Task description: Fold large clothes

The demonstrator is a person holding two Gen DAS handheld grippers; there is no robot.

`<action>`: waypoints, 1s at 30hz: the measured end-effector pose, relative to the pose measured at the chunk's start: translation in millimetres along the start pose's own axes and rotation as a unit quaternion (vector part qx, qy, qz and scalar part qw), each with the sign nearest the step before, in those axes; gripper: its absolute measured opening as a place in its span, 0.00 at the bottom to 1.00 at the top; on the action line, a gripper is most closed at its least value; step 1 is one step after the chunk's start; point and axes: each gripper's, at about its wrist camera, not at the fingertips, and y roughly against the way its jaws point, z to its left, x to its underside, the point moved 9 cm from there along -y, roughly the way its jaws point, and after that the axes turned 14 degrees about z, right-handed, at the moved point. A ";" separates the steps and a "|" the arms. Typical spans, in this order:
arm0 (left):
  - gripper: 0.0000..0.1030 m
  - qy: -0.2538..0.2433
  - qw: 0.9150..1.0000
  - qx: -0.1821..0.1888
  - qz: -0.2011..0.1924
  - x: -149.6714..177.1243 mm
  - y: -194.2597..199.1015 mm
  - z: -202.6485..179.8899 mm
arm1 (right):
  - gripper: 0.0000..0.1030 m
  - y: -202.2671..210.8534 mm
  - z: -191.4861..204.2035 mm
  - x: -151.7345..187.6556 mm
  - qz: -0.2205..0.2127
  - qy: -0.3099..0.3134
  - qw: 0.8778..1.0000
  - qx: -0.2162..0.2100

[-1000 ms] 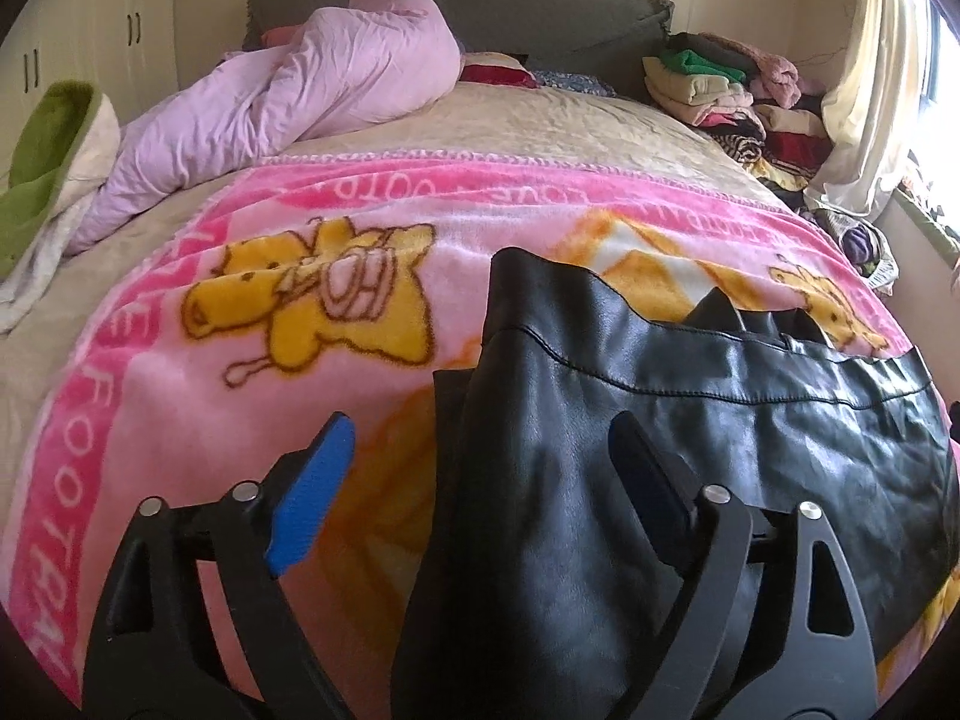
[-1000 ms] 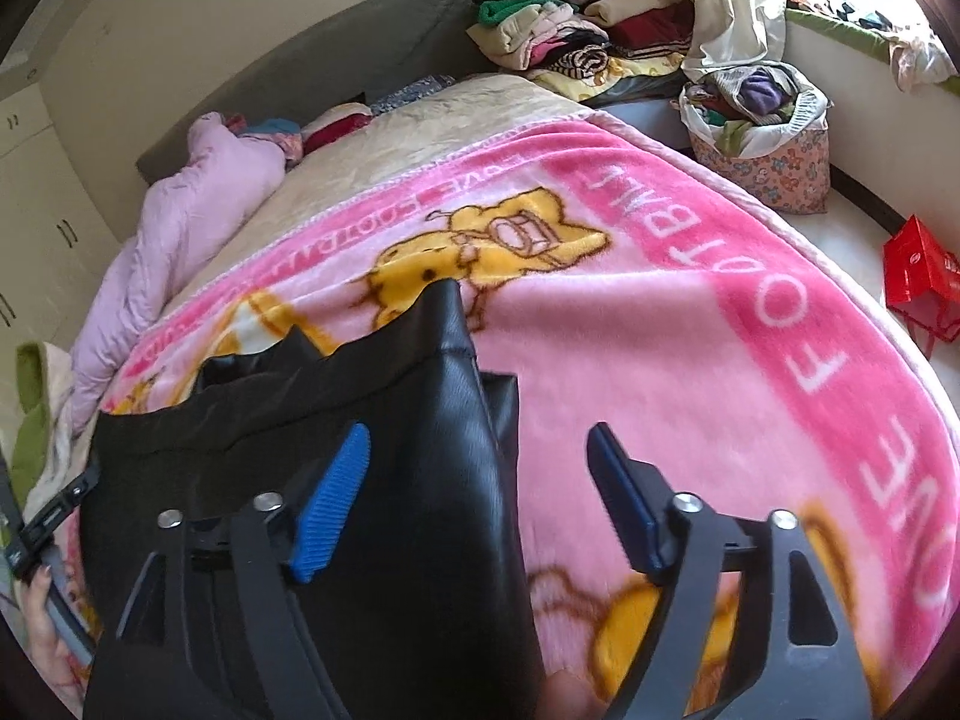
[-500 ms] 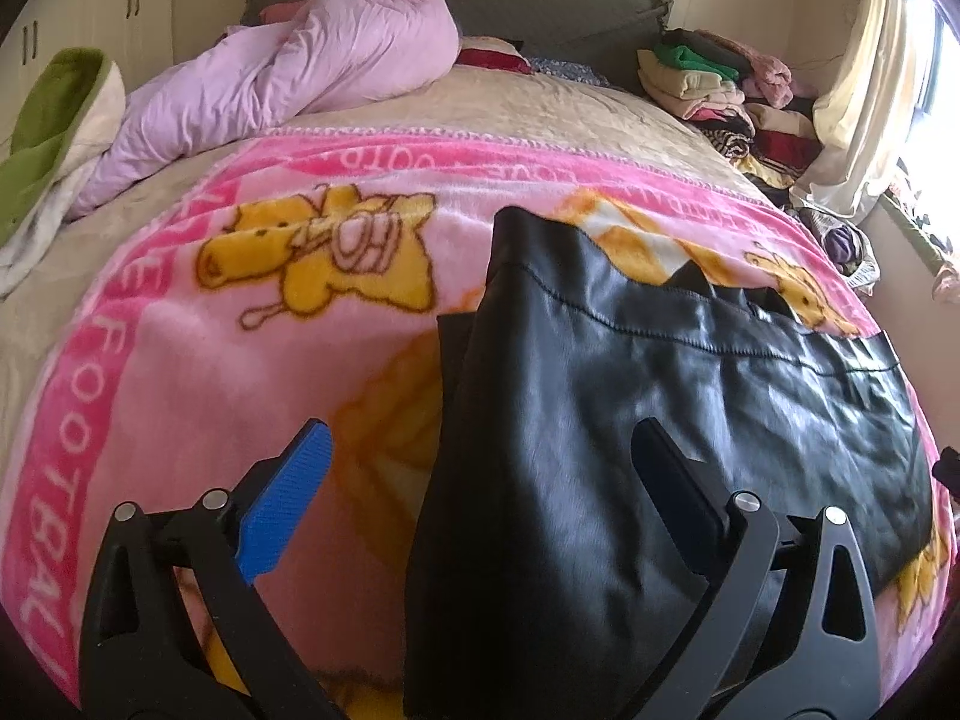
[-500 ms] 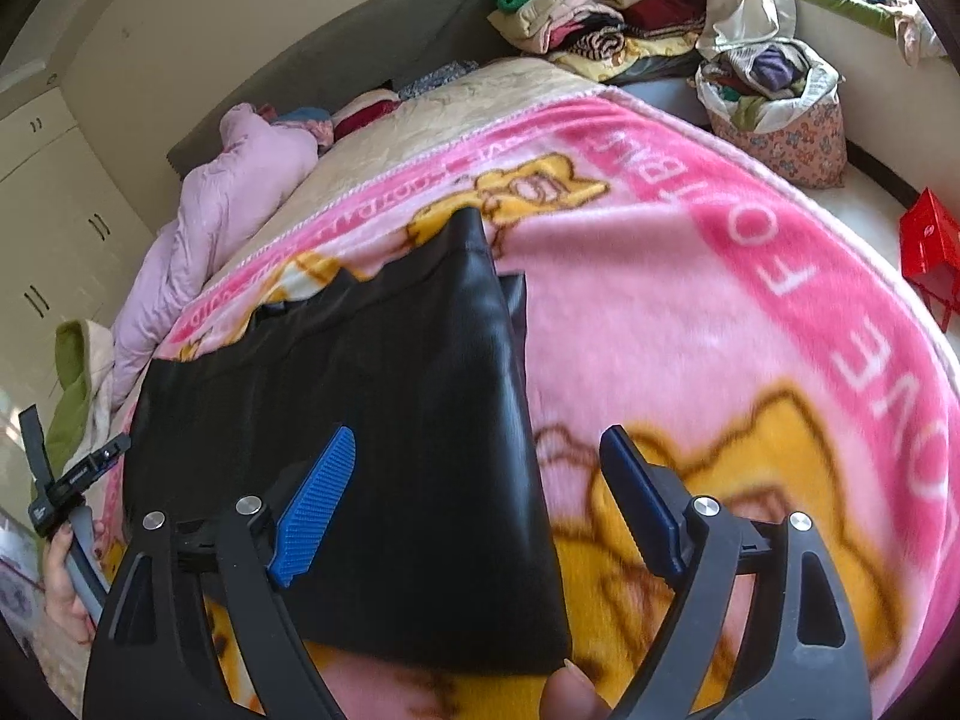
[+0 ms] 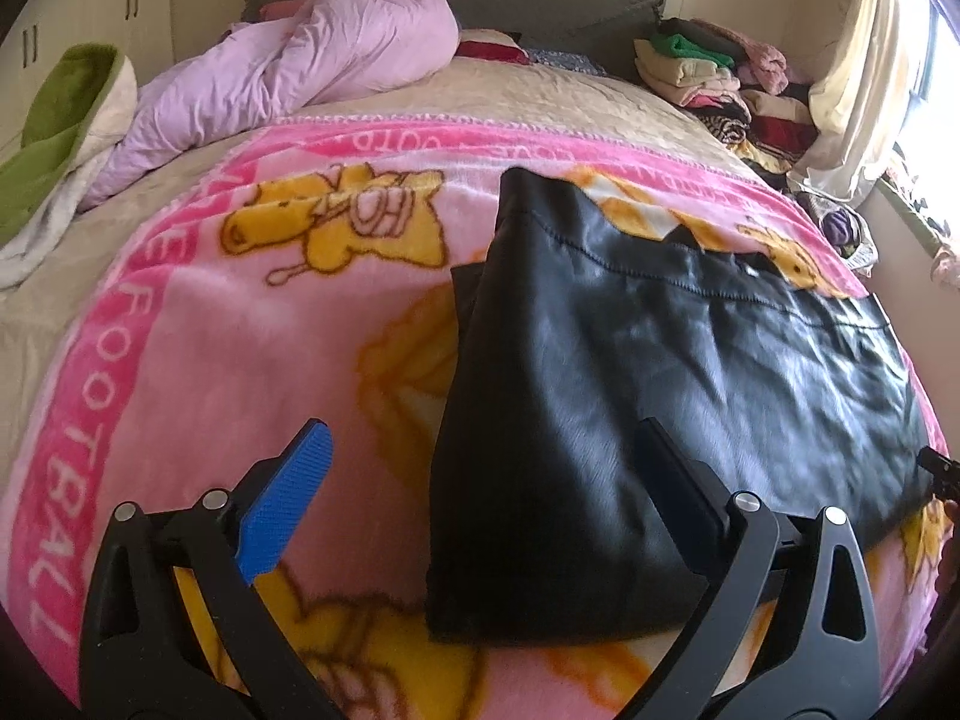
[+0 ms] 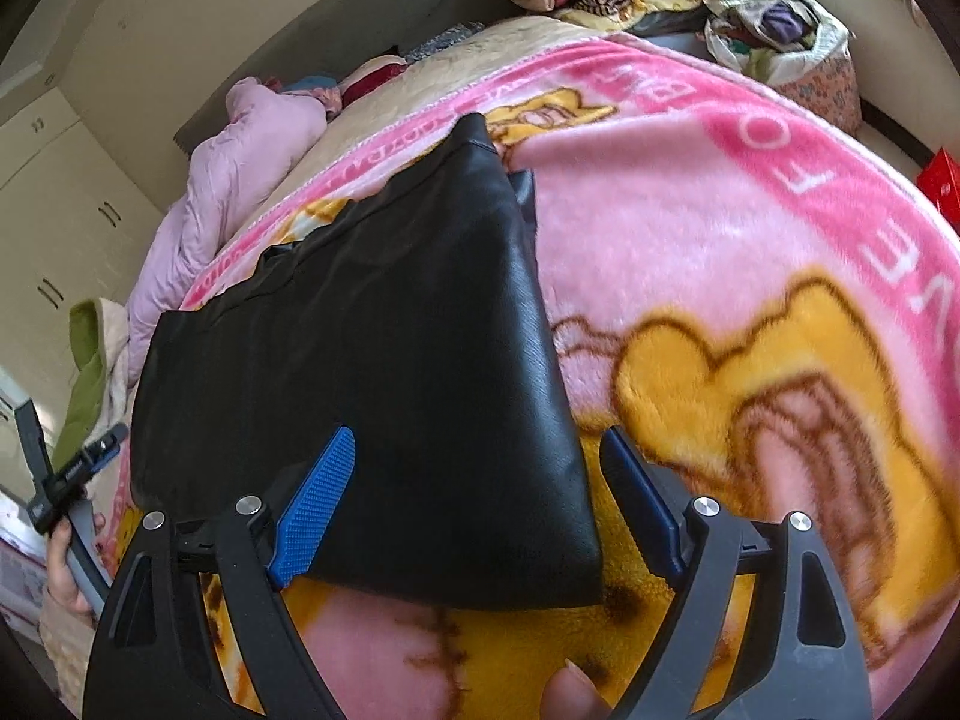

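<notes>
A black leather-like garment (image 5: pixel 648 372) lies folded flat on the pink cartoon blanket (image 5: pixel 198 336); it also shows in the right wrist view (image 6: pixel 384 360). My left gripper (image 5: pixel 480 468) is open and empty, held above the garment's near left corner. My right gripper (image 6: pixel 474 474) is open and empty, held above the garment's near right corner. The blanket shows in the right wrist view too (image 6: pixel 750 216). The left gripper's handle (image 6: pixel 66 474) shows at the left edge of the right wrist view.
A crumpled lilac quilt (image 5: pixel 288 66) lies at the head of the bed. Stacked folded clothes (image 5: pixel 714 78) stand at the back right by a curtain (image 5: pixel 852 78). A green-lined blanket (image 5: pixel 54 120) lies at the left. A full laundry bag (image 6: pixel 798 54) stands beside the bed.
Both grippers have drawn back toward the near edge of the bed and risen, so the garment's near edge is now in view. The garment lies still. Both stay open.
</notes>
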 end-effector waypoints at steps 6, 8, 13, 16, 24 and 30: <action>0.91 0.014 0.998 0.050 0.023 11.3 -13.9 1.4 | 0.79 -4.6 -3.5 4.6 0.008 -0.015 0.999 -0.027; 0.91 0.023 0.997 0.067 0.036 14.8 -23.6 0.9 | 0.74 -4.9 -2.1 8.2 0.009 -0.013 0.999 -0.028; 0.90 0.031 0.994 0.093 0.054 21.2 -36.4 -6.1 | 0.51 -2.8 2.3 13.8 0.007 -0.008 0.999 -0.030; 0.65 0.037 0.989 0.123 0.070 25.6 -40.8 -13.4 | 0.33 6.4 7.1 16.9 -0.004 0.011 1.000 -0.022; 0.45 -0.006 0.995 0.078 0.062 36.0 -22.0 -25.6 | 0.29 17.3 5.3 24.6 -0.002 0.005 1.000 -0.017; 0.45 -0.027 0.995 0.070 0.065 50.4 -9.6 -29.8 | 0.31 24.6 0.3 29.9 0.005 -0.001 1.000 -0.005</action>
